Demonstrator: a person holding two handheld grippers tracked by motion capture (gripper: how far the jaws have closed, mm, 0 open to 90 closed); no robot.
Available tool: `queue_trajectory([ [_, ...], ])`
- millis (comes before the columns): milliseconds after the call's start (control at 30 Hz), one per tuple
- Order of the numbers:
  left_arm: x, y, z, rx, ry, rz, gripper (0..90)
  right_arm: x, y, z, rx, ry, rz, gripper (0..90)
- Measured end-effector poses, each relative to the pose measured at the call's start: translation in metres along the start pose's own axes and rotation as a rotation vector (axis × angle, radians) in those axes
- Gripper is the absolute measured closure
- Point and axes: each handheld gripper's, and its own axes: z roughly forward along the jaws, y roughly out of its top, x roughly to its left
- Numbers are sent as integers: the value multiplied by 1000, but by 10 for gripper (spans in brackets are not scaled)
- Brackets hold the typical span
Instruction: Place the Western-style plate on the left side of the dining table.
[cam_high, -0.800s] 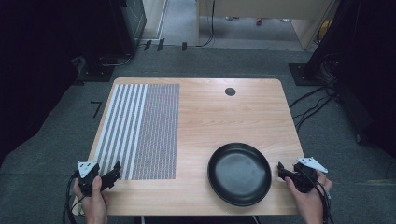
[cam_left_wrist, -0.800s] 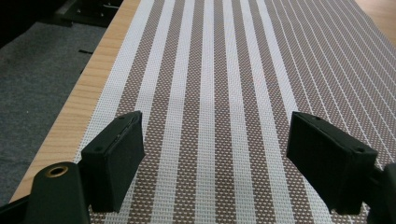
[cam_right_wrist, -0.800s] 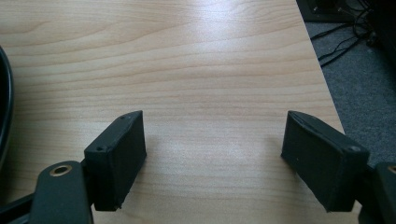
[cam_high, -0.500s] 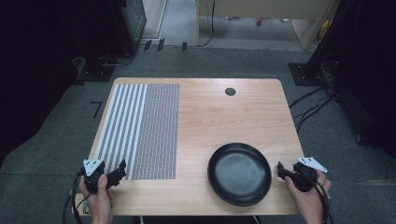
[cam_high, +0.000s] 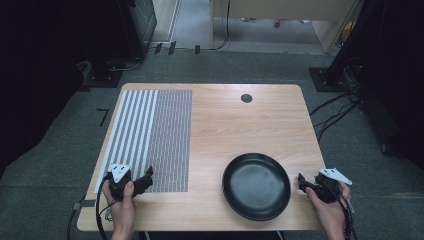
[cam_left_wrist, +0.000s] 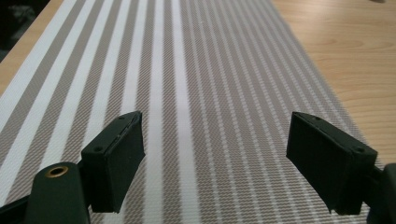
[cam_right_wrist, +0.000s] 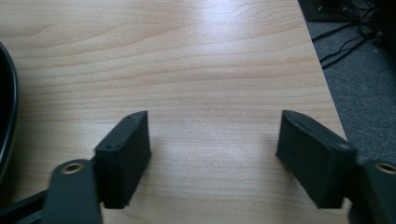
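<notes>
Left gripper (cam_high: 148, 176) open over the striped mat (cam_high: 155, 135), near table's (cam_high: 240, 125) front-left corner. Right gripper (cam_high: 301, 181) open too, empty, just beside the black pan (cam_high: 256, 186) by front-right edge.

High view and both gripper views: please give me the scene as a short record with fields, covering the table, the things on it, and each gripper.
table: light wood, with a small dark round spot near its far edge
mat: striped, grey and white, flat on the table's left part
pan: black, round, nothing in it, near front right
left gripper: open, nothing between the fingers, over the mat's near end
right gripper: open, nothing between the fingers, just right of the pan, apart from it
</notes>
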Motion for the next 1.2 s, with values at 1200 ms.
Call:
queue_trajectory([
  [1200,-98,31,26,-8,-210,54,186,32,36,-20,-90,-47,62,476],
])
